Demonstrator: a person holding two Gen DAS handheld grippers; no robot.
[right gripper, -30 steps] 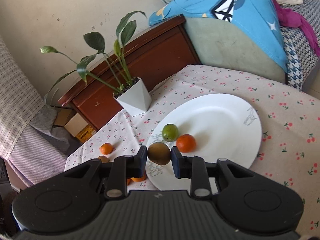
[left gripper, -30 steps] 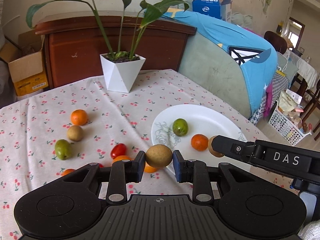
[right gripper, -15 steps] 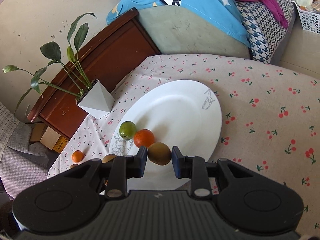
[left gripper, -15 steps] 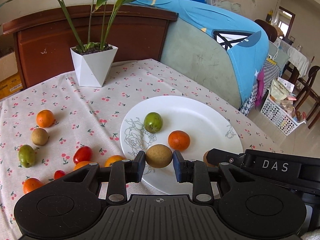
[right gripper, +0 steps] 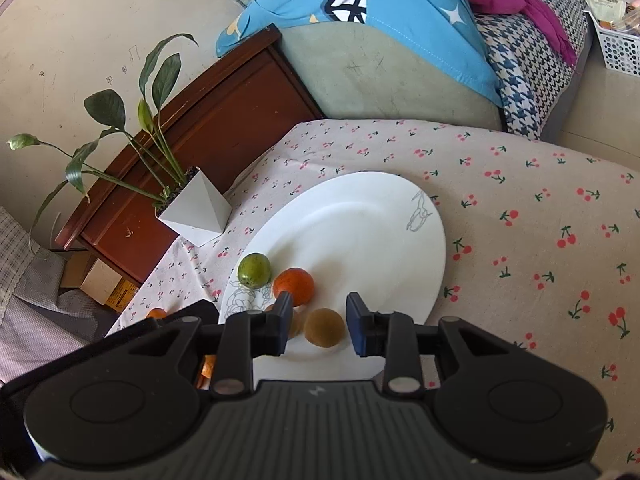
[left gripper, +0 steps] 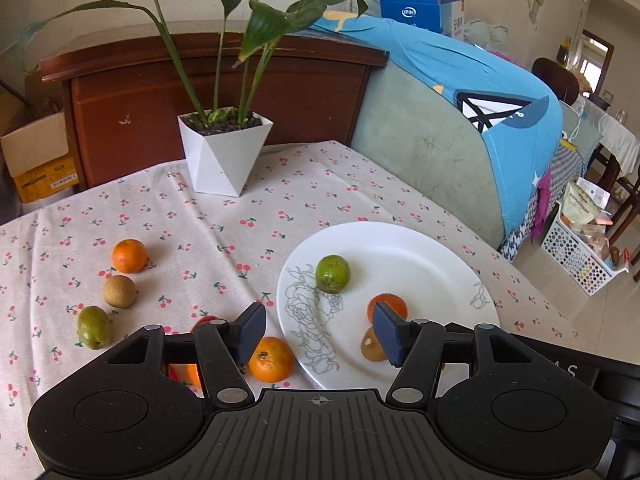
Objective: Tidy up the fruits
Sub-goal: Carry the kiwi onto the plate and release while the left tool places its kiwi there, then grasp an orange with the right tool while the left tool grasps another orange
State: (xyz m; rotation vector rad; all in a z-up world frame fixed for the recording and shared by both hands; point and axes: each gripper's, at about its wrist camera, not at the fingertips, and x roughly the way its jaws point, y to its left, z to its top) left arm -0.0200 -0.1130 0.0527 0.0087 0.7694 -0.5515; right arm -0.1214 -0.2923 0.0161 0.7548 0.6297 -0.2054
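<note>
Plate [left gripper: 420, 248]: four fruits; both grippers, left [left gripper: 319, 332] and right [right gripper: 316, 322], opening, fruitless.

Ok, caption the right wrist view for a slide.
Right gripper opening around a brown fruit on the white plate.

Left hand-held gripper [left gripper: 320, 334] opening, empty, over plate [left gripper: 420, 248]; brown fruit [left gripper: 372, 346], perhaps longan, beneath.

Ten fruits [left gripper: 332, 273], one plate [left gripper: 432, 256]
</note>
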